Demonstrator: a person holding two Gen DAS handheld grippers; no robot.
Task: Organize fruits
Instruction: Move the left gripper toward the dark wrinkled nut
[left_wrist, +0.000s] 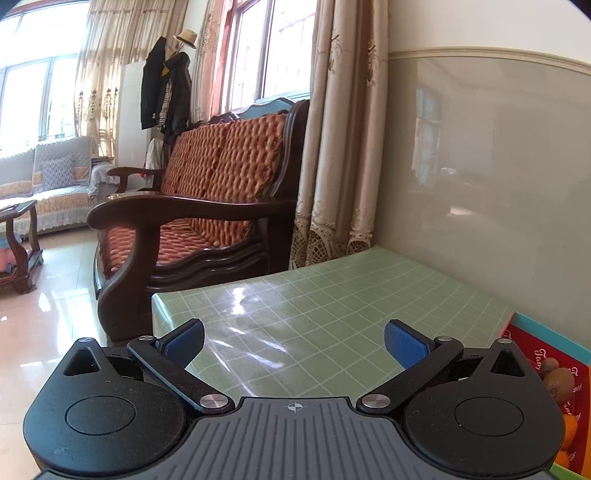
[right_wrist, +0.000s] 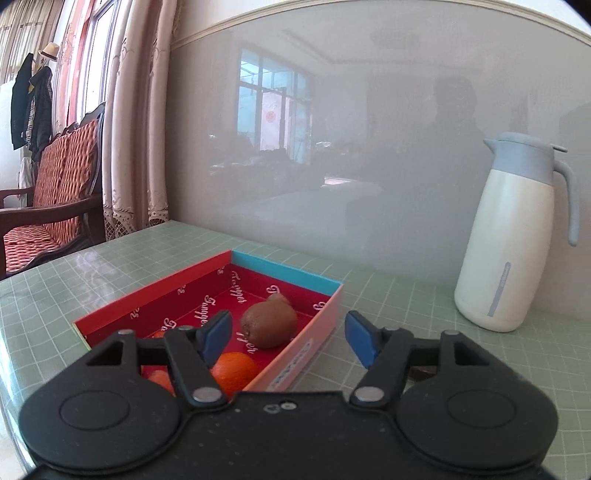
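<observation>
1. Two grippers are in use; the right gripper is the nearer to the fruit. Its jaws stand apart with nothing pressed between the blue pads. It hangs above the near right corner of the box, with one pad over the interior and the other outside the pink wall.
2. Directly below and just left of that gripper, an orange lies inside the red box, against its near right wall. More orange-coloured fruit shows partly behind the left finger; how many pieces cannot be told.
3. Just beyond the orange, a kiwi lies on the box floor, ahead of the open jaws and slightly left of their midline. Its long axis runs roughly across the view. A second brown fruit sits behind it, touching or nearly so.
4. A dark object shows on the table right of the box, mostly hidden by the right finger; its nature cannot be told.
5. The left gripper is likewise open and empty, over bare green table. The box lies to its right, at the frame edge. Judgement: further fruit work favours the right hand.
6. Farthest, a white jug stands near the wall, well apart from the box.
</observation>
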